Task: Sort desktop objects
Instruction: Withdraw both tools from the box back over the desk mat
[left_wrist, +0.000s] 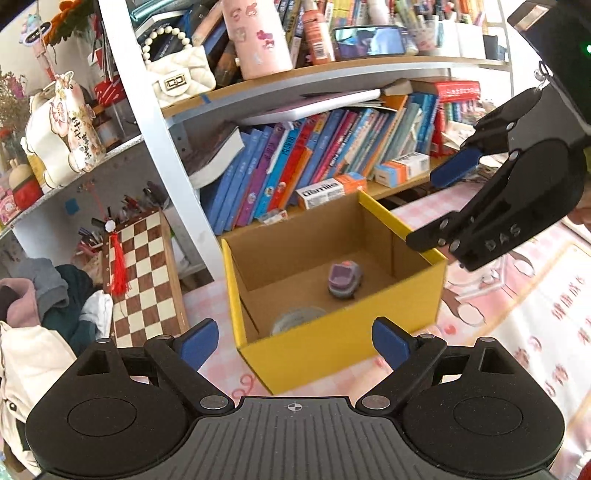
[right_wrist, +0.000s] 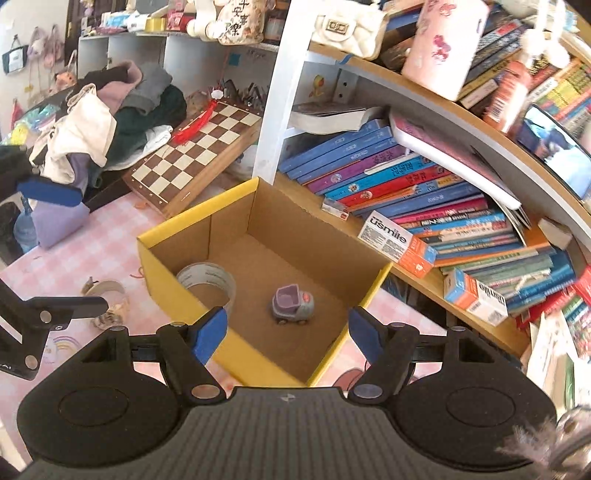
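A yellow cardboard box stands open-topped on the pink checked tablecloth. On its floor lie a small grey and purple toy car and a roll of clear tape. My left gripper hovers before the box's near wall, open with nothing between its blue pads. My right gripper hangs over the box's right side, also open and empty. Two small tape rolls lie on the cloth left of the box.
A wooden chessboard leans behind the box on the left. Shelves packed with books and small cartons rise right behind it. A pile of clothes lies at the far left.
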